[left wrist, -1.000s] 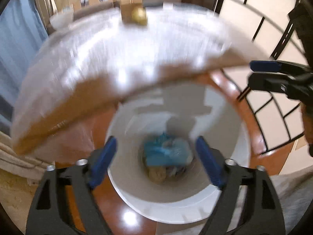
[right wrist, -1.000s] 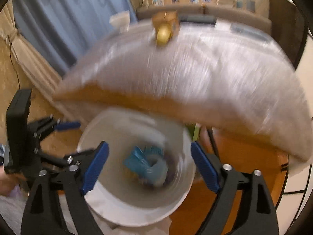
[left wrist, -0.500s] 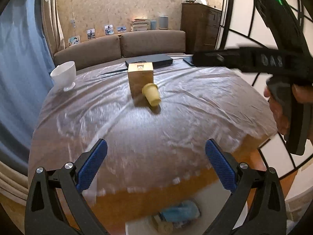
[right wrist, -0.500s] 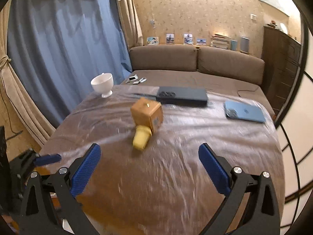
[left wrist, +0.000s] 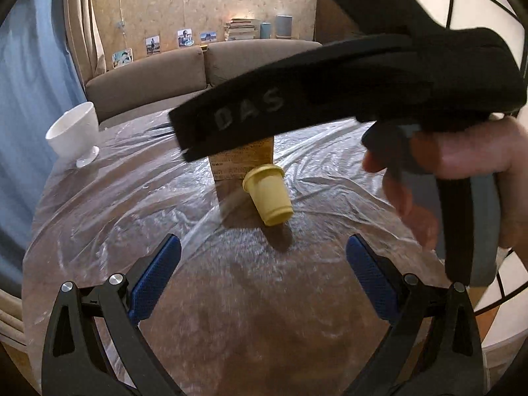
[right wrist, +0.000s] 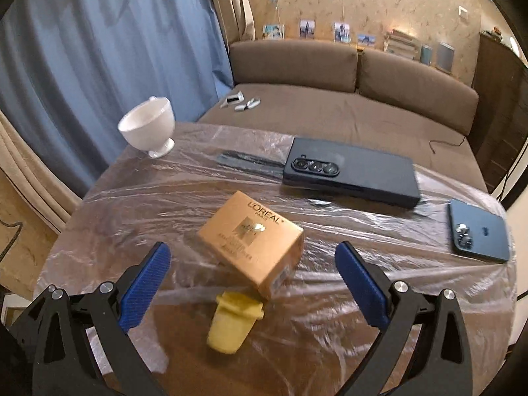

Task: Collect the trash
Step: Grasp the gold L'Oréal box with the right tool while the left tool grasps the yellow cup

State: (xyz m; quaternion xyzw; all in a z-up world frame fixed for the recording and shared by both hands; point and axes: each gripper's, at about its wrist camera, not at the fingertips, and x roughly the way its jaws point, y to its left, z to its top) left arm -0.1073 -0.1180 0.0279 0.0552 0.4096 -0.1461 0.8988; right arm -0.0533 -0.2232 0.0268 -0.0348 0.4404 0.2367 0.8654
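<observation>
A small yellow plastic cup lies on its side on the plastic-covered table, against a tan L'Oreal box. My left gripper is open and empty, well short of the cup. My right gripper is open and empty, with the cup lying between its fingers and the box just beyond. The right gripper's black body crosses the top of the left wrist view and hides part of the box.
A white footed cup stands at the table's far left. A dark phone box and a blue phone lie at the far right. A brown sofa is behind the table.
Both grippers rose from over the white trash bin to above the table and moved forward toward the cup and box. The right gripper now reaches over them.
</observation>
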